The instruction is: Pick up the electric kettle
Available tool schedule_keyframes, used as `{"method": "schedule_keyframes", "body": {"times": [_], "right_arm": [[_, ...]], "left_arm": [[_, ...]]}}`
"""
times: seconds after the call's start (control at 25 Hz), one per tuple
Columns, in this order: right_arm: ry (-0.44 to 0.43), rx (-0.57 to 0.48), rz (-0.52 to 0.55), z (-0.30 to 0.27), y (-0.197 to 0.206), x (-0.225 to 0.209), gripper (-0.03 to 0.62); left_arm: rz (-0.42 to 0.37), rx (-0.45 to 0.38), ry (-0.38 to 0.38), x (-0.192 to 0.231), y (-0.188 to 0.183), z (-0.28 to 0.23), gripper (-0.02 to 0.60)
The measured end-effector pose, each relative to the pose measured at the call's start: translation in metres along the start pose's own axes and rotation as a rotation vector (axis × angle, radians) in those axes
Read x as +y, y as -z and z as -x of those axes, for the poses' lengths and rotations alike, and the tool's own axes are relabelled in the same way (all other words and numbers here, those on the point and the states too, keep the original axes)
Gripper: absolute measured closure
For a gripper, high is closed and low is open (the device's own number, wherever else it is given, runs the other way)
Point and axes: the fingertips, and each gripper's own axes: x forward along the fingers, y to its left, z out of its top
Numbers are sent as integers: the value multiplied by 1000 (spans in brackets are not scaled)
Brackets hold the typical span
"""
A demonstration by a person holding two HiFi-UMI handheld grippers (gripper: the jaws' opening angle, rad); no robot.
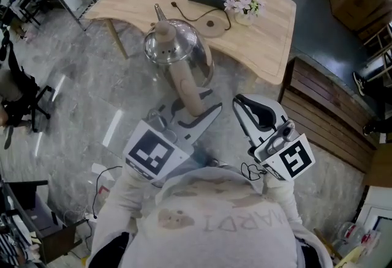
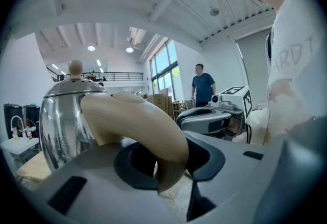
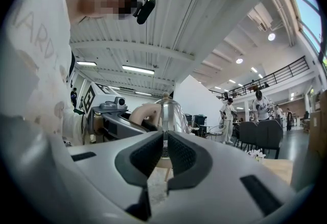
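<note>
Handle's (image 2: 138, 120) lower end disappears between the jaws of the left gripper (image 2: 168, 162), clamped on that smooth beige curve, and the shiny steel kettle (image 1: 177, 46), underside unseen, hangs in the air by the wooden table's (image 1: 269, 28) rounded edge, while the right gripper (image 3: 164, 152), jaws closed together on nothing, hovers just beside it.

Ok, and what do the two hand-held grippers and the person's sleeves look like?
The left hand-held gripper and right hand-held gripper have pale grey shells with black textured pads. Each carries a white cube with black square markers. A thin black cable loops by the right one. The sleeves are off-white.
</note>
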Motion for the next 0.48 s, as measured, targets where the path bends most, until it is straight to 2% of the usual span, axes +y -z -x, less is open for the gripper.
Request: {"method": "schedule_keyframes", "body": {"times": [0.48], "right_arm": [[-21,-11,14,4,-5,3,560]], "left_arm": [[9,-25,-31,-4,-11,4,461]]}}
